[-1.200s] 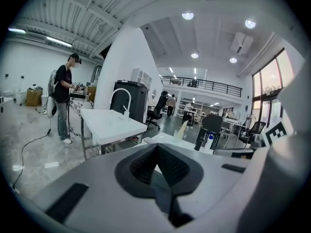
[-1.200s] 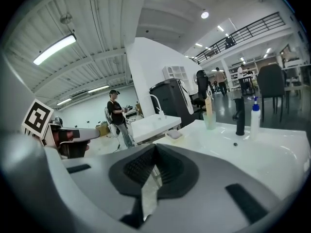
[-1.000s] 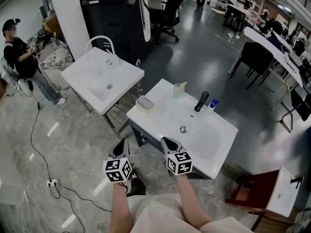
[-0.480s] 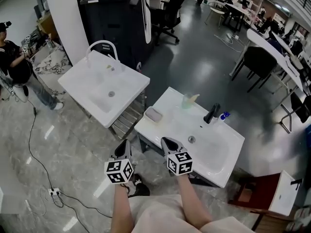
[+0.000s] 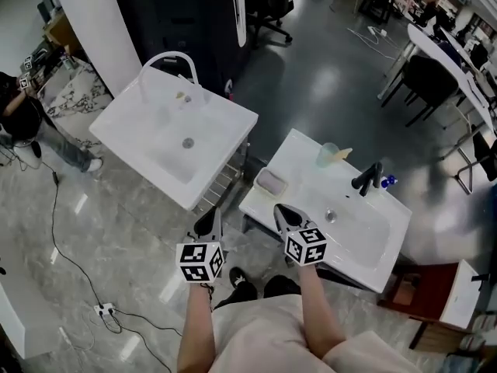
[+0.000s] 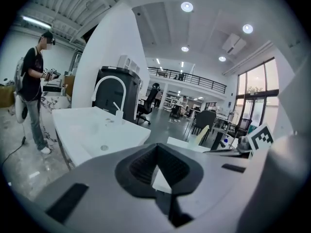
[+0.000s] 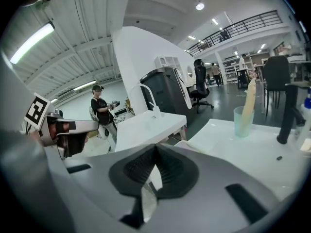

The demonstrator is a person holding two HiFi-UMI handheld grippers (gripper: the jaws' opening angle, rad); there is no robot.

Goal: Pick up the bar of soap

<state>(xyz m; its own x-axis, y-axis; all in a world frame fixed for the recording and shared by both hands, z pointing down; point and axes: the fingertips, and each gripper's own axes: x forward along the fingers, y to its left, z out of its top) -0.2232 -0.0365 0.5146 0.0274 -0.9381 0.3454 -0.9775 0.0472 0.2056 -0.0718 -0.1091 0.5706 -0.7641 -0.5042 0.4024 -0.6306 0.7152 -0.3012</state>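
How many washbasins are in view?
2. One basin, with a white arched tap, is upper left; the other basin, with a black tap, is centre right. A white top lower right may be a third.

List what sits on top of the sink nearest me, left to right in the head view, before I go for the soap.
bar of soap → pale green cup → black faucet → small blue object
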